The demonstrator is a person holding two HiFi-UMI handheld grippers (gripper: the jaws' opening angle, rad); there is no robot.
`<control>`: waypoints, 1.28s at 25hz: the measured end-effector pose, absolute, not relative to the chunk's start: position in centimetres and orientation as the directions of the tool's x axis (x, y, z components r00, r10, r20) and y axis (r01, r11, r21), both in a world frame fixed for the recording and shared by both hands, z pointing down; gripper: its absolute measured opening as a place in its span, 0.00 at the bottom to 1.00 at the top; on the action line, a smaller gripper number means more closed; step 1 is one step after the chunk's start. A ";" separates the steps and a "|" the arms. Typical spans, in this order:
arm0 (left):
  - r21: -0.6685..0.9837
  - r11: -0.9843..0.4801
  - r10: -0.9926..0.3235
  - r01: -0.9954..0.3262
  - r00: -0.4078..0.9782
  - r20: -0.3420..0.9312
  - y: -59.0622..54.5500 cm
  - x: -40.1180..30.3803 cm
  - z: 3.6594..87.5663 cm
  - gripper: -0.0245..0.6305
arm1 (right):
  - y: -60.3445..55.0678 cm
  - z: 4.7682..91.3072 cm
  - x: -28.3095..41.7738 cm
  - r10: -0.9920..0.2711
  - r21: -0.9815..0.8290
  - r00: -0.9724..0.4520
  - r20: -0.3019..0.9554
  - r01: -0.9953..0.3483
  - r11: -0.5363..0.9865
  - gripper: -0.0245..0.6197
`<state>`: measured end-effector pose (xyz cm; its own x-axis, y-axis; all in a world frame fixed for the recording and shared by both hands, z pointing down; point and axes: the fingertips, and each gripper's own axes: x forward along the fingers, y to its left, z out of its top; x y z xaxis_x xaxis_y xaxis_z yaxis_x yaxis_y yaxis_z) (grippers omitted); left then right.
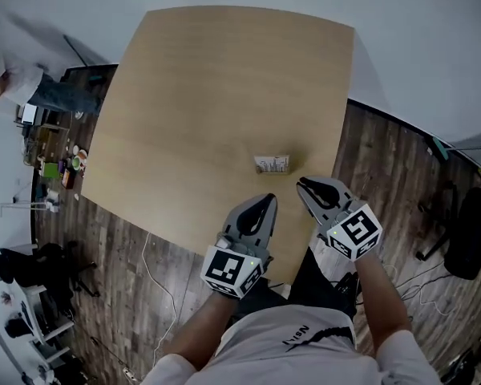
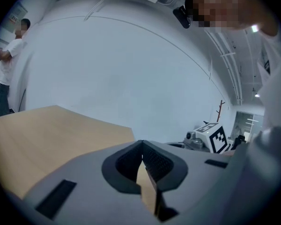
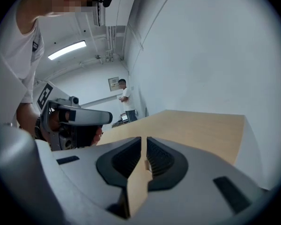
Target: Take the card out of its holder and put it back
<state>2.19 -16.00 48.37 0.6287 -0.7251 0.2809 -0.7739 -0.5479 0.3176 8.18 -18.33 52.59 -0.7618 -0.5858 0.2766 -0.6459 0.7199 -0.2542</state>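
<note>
The card holder (image 1: 272, 164), small and pale with a white card standing in it, sits on the wooden table (image 1: 224, 95) near its front edge. My left gripper (image 1: 269, 200) hovers just short of it and a little to its left, jaws together with nothing between them. To the holder's right and slightly nearer to me is my right gripper (image 1: 302, 184), also shut and empty. In the left gripper view the left gripper (image 2: 142, 145) has its pads meeting over bare tabletop. The right gripper (image 3: 144, 140) shows only a thin slit in its own view. Neither gripper view shows the holder clearly.
A person (image 1: 8, 79) stands by the wall beyond the table's far left corner. Cluttered shelves (image 1: 56, 167) and dark bags (image 1: 40, 267) line the left floor. Cables (image 1: 156, 271) run under the table's front edge, and a black chair (image 1: 469, 231) stands at the right.
</note>
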 end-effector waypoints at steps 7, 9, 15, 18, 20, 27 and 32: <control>0.340 -0.460 -0.742 -0.820 0.565 0.360 -17.6 3.3 52.9 0.06 | -20.9 60.5 8.8 -0.425 -0.258 -0.824 0.374 -0.532 0.806 0.15; 0.340 -0.445 -0.744 -0.828 0.554 0.373 -18.2 3.3 53.6 0.06 | -21.4 61.9 8.3 -0.385 -0.256 -0.835 0.392 -0.502 0.827 0.16; 0.349 -0.404 -0.744 -0.846 0.526 0.413 -18.2 2.9 56.0 0.06 | -22.1 65.0 6.8 -0.302 -0.262 -0.865 0.401 -0.424 0.867 0.17; 0.351 -0.383 -0.745 -0.855 0.510 0.430 -18.2 2.3 56.7 0.06 | -22.4 65.2 5.3 -0.261 -0.268 -0.888 0.380 -0.375 0.887 0.17; 0.352 -0.373 -0.744 -0.859 0.503 0.439 -18.1 1.9 57.0 0.06 | -22.5 65.1 4.4 -0.241 -0.268 -0.900 0.363 -0.348 0.898 0.17; 0.350 -0.353 -0.743 -0.868 0.487 0.458 -17.6 1.7 57.9 0.06 | -22.3 64.6 4.1 -0.178 -0.262 -0.923 0.341 -0.275 0.925 0.09; 0.352 -0.355 -0.742 -0.866 0.490 0.457 -17.3 1.6 57.8 0.06 | -22.5 63.9 4.4 -0.196 -0.249 -0.927 0.320 -0.282 0.926 0.08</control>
<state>1.60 -17.30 57.80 0.4903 -0.7423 0.4567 -0.8659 -0.3554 0.3520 4.43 -22.55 63.89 -0.9270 -0.1959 0.3200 -0.2819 0.9265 -0.2494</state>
